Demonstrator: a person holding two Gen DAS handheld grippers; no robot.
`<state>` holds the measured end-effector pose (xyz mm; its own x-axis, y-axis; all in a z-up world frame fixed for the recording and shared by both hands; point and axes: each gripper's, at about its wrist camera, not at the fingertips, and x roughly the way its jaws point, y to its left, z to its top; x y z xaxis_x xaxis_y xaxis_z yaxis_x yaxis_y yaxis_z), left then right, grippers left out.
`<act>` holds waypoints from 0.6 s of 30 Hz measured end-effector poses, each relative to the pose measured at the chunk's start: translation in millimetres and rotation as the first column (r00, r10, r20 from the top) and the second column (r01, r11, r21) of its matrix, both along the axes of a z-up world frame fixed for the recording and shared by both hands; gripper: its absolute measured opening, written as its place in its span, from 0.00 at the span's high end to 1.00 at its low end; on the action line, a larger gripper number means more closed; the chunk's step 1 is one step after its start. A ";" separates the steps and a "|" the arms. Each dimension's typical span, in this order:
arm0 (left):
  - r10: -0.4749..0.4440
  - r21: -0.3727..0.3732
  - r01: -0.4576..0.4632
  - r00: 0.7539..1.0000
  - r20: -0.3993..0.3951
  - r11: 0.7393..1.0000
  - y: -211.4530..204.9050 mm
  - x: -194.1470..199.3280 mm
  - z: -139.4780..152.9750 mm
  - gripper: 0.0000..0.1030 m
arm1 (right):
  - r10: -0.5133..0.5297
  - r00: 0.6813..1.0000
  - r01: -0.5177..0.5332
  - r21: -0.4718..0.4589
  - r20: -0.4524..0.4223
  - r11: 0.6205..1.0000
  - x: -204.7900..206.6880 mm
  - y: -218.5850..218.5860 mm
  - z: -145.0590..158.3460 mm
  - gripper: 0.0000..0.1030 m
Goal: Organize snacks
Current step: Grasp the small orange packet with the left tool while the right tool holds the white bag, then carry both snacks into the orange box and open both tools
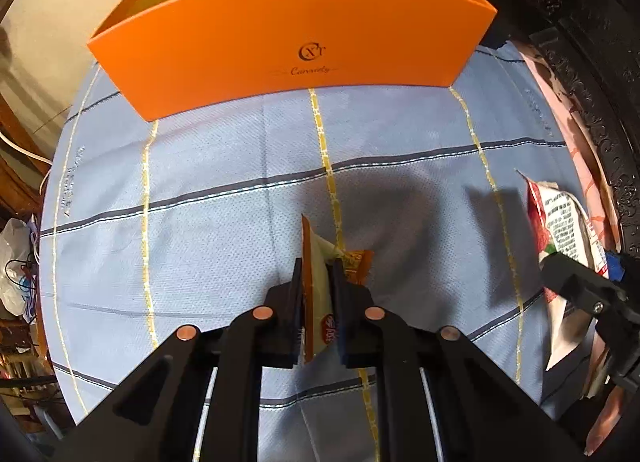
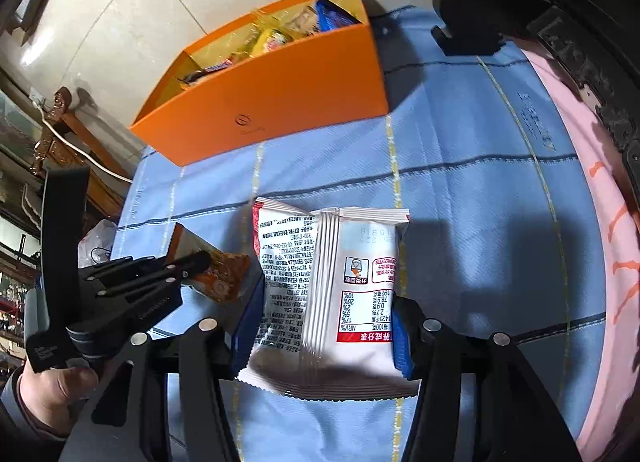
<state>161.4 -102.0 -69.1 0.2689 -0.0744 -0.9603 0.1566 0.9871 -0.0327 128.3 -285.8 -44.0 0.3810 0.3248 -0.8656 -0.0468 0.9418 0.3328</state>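
Left tool (image 1: 318, 274) is clenched tight on a small orange-and-cream snack packet (image 1: 318, 302), held edge-on above the blue checked worktop (image 1: 200, 222). Right tool (image 2: 320, 326) grips a wider white printed snack bag (image 2: 328, 294) between its pads. Ahead of both stands the orange box (image 1: 280, 50), snacks already inside.

I see an orange box (image 1: 288, 42), a pale blue cloth (image 1: 200, 182) checked with yellow and dark stripes, and a white-and-red packet (image 2: 328, 294).

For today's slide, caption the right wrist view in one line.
Right claw grips a white snack packet above the blue cloth, orange box ahead.
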 end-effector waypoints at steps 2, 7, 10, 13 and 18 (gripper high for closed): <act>-0.001 -0.001 0.001 1.000 0.015 1.000 2.8 -3.5 6.3 0.89 | 0.004 1.000 -0.004 0.003 0.001 1.000 0.1 2.8 1.2 0.47; 0.005 0.004 -0.006 0.998 0.067 1.000 6.6 -4.3 27.2 0.89 | 0.024 1.000 -0.024 0.017 0.012 1.000 2.1 11.7 8.5 0.47; 0.023 0.008 -0.024 0.996 0.086 1.000 14.6 0.7 43.1 0.89 | 0.036 0.999 -0.037 0.024 0.038 0.999 9.2 18.5 20.9 0.46; 0.035 0.002 -0.036 0.993 0.113 0.999 22.5 13.7 62.5 0.89 | 0.052 0.995 -0.055 0.032 0.081 0.998 21.6 26.6 39.2 0.46; 0.054 -0.001 -0.055 0.979 0.196 0.998 30.4 48.1 105.8 0.89 | 0.065 0.981 -0.070 0.025 0.181 0.997 58.4 37.7 79.8 0.45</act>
<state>209.4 -71.6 36.8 0.4549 -0.0500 -0.8891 0.1052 0.9944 -0.0021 186.8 -248.1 35.8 0.5063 0.3808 -0.7737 -0.1718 0.9238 0.3423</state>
